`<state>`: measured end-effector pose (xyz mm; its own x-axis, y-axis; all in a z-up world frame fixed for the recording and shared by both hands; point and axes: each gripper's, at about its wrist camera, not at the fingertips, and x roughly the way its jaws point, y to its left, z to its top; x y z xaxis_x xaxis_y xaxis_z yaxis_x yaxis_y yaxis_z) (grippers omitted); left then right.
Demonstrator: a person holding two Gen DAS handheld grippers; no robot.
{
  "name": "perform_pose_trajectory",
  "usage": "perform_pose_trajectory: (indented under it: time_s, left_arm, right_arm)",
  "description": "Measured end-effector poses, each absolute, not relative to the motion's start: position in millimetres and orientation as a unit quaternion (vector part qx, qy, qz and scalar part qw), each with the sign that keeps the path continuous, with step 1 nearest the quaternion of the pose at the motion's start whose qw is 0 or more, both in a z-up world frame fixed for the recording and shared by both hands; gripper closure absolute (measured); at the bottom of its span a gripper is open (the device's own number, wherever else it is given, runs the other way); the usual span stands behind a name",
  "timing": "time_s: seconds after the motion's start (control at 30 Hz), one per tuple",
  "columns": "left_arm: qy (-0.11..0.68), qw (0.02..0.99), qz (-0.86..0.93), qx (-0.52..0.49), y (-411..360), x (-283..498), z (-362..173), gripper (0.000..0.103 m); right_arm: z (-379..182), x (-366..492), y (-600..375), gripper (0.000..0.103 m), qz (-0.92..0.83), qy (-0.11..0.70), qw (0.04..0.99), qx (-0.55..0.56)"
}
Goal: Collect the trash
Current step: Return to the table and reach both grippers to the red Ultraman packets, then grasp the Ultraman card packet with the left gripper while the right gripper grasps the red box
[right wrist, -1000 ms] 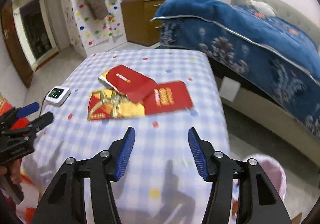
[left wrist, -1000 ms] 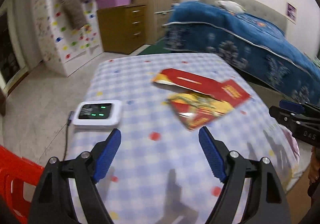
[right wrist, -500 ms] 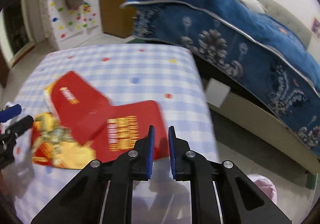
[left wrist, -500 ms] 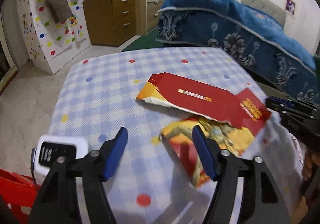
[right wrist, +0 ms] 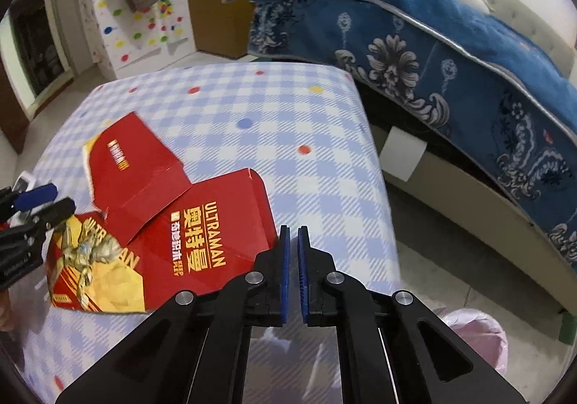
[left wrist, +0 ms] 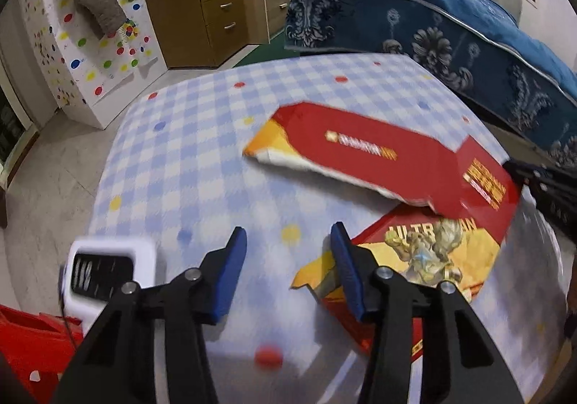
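My right gripper [right wrist: 293,272] was nearly closed, only a thin slit left between the blue pads, and I could not tell whether the near corner of the flattened red carton [right wrist: 187,223] was pinched in it or merely lay just beside my left pad. My left gripper [left wrist: 288,268] stood partly open with nothing in it; its right pad hovered over the torn yellow corner of the carton, its left pad over bare checked tablecloth [left wrist: 187,158].

To do this pick-up well, I judged that I should slide one pad under a lifted edge, not press down on the flat card. The raised flap ahead and to the right of my left jaws looked the easiest purchase. Thin card bends, so a grip near a fold would hold better than one at a loose corner.

My left view alone showed the white device [left wrist: 108,270] just left of my jaws, close enough to knock. My right view alone showed the pink bag [right wrist: 476,342] on the floor below and right of my jaws, probably where the carton belonged, and the printed panel in full.
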<state>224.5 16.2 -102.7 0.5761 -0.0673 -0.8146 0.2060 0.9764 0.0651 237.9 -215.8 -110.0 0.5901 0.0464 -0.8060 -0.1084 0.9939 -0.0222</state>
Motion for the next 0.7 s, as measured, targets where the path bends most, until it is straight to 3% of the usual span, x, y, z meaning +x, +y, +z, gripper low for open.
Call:
perform_pose_trajectory:
  time_s: [0.3, 0.37, 0.4, 0.43, 0.47, 0.63, 0.7]
  left_arm:
    - [0.475, 0.874, -0.079, 0.062, 59.3, 132.6, -98.1, 0.055]
    - [0.473, 0.876, -0.081, 0.051, 66.4, 122.2, -94.0, 0.046]
    - [0.465, 0.88, -0.089, 0.041, 69.0, 116.9, -89.7, 0.031]
    - [0.459, 0.883, -0.096, 0.035, 69.3, 114.5, -87.0, 0.016]
    - [0.45, 0.886, -0.109, 0.03, 67.7, 110.5, -83.3, 0.01]
    - [0.434, 0.881, -0.174, 0.067, 31.0, 104.1, -83.3, 0.007]
    - [0.438, 0.875, -0.183, 0.09, 16.5, 106.1, -90.3, 0.007]
  right_arm:
    - [-108.5, 201.7, -173.8, 0.096, 0.105, 0.453, 0.884, -0.052]
    - [-104.2, 196.5, -171.9, 0.096, 0.107, 0.453, 0.884, -0.043]
    - [-100.9, 193.5, -173.8, 0.096, 0.102, 0.449, 0.887, -0.038]
    - [-95.9, 189.3, -176.2, 0.092, 0.095, 0.444, 0.891, -0.031]
    - [-90.7, 184.8, -179.3, 0.089, 0.09, 0.44, 0.893, -0.021]
    - [-67.6, 158.3, -189.3, 0.047, 0.09, 0.424, 0.901, -0.001]
    - [-60.6, 146.6, -190.7, 0.04, 0.095, 0.419, 0.903, -0.005]
